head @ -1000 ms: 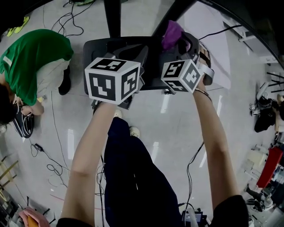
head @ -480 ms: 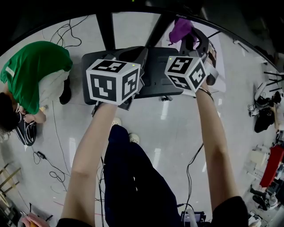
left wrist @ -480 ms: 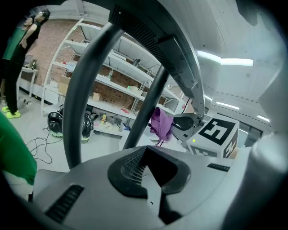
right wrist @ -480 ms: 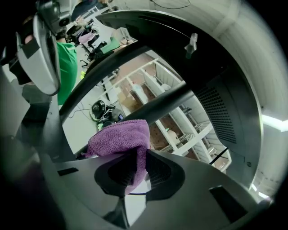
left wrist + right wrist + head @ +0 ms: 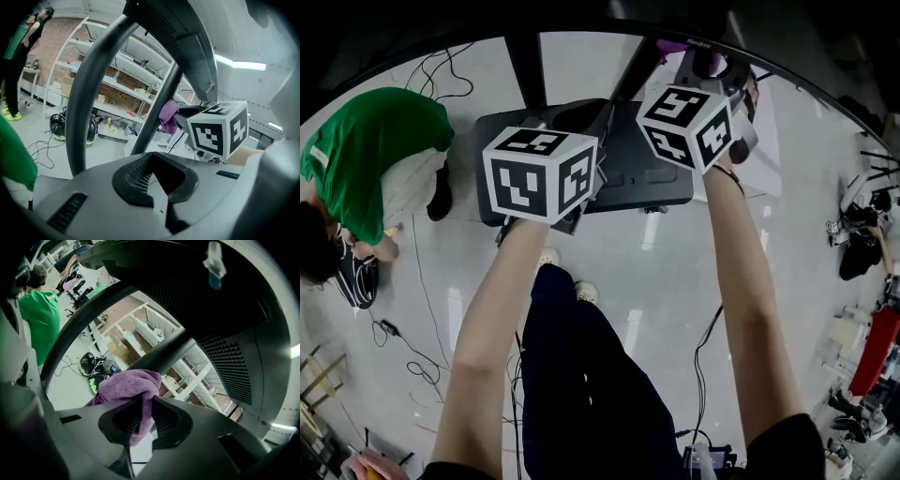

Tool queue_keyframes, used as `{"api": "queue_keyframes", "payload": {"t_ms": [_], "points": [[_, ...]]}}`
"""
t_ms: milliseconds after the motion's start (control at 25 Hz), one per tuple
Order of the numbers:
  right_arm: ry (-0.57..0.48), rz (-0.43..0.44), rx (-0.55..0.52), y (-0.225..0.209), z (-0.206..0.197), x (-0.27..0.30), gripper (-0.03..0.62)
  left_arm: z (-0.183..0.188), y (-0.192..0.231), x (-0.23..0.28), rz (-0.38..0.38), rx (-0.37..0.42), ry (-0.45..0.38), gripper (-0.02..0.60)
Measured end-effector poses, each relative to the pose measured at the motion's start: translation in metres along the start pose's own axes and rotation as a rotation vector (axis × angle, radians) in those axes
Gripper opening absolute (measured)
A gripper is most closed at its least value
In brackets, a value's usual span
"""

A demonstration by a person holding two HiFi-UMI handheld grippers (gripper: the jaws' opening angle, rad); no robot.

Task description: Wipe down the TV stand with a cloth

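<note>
The purple cloth (image 5: 126,385) hangs pinched between the jaws of my right gripper (image 5: 143,420), which is shut on it. In the head view the cloth (image 5: 710,64) shows just past the right marker cube (image 5: 689,127), close to the TV stand's right pole (image 5: 633,70). The stand's black base (image 5: 628,178) lies on the floor below both grippers. My left gripper (image 5: 157,180) is shut with nothing in it and sits near the left pole (image 5: 89,84). Its cube (image 5: 539,173) hides the base's left part.
A person in a green top (image 5: 375,141) crouches on the floor at the left. Cables (image 5: 412,347) trail over the glossy floor. White shelves (image 5: 117,89) with boxes stand behind the stand. My legs (image 5: 581,375) are directly below.
My right gripper has carried the cloth up and away, from over the base toward the top of the right pole. The left gripper has barely moved.
</note>
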State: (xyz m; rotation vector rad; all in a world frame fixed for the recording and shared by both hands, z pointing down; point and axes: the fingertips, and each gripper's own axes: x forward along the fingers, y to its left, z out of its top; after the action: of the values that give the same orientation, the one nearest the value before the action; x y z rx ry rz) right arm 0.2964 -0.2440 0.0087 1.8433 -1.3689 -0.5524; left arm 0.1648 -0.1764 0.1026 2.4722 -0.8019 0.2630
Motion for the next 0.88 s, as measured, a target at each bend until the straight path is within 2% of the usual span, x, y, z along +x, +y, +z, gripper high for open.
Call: {"api": "queue_keyframes", "payload": {"t_ms": [320, 880], "points": [[0.004, 0.000, -0.078, 0.014, -0.005, -0.003, 0.069, -0.003, 0.010, -0.007, 0.002, -0.009, 0.003, 0.006], [0.068, 0.124, -0.184, 0.085, -0.050, -0.001, 0.069, -0.032, 0.017, -0.008, -0.018, -0.046, 0.022, 0.006]]}}
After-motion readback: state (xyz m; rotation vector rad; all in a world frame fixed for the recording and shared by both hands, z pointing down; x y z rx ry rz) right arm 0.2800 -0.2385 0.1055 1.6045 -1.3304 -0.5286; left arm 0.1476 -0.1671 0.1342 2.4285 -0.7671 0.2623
